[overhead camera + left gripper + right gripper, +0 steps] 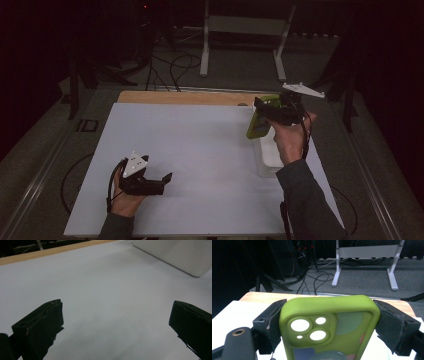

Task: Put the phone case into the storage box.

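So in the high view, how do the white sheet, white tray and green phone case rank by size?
1. White sheet, by far.
2. White tray, partly hidden by the forearm.
3. Green phone case, held raised in the right hand-held gripper, so nearer the camera.

**Camera set-up**

High view: we look forward and down over the white table (200, 150). Our left gripper camera skims the tabletop closely, sharing the white tray (180, 255). Right gripper camera sits higher, facing the far floor.

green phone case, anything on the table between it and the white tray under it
Nothing visible. The green phone case is clamped in the right hand-held gripper, raised over the far end of the white tray, and no object lies between them. The left hand-held gripper rests well apart, open.
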Action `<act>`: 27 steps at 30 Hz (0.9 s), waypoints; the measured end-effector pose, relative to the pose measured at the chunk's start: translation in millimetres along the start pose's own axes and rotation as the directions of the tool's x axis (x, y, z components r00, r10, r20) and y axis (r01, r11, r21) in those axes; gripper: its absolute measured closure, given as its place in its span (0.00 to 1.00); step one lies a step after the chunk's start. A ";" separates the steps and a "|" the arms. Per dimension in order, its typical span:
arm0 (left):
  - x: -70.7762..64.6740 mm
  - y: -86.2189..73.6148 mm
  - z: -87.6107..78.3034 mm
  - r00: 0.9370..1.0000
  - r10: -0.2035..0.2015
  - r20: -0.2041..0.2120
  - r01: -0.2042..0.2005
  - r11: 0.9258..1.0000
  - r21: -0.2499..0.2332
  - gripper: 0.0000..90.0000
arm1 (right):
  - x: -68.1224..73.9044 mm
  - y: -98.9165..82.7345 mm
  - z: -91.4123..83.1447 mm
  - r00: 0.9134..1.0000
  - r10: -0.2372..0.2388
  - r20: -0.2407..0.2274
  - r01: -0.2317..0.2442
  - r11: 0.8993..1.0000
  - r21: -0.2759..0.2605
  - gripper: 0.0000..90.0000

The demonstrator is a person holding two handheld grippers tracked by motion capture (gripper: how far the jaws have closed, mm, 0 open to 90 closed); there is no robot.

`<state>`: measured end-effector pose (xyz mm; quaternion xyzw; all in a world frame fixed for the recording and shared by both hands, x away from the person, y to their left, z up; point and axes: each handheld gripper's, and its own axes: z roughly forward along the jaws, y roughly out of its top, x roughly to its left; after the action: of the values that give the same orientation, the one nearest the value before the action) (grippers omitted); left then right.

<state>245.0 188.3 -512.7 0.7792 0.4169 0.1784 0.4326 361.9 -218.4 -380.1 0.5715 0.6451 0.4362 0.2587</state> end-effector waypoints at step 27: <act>4.3 -6.4 -5.3 1.000 0.010 -0.015 -0.010 1.000 -0.001 0.00 | -13.9 6.3 4.3 0.999 -0.012 0.051 0.012 1.000 -0.006 0.18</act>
<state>241.0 196.3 -515.3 0.7797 0.4160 0.1866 0.4292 371.7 -230.9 -379.1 0.5777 0.6404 0.4219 0.2795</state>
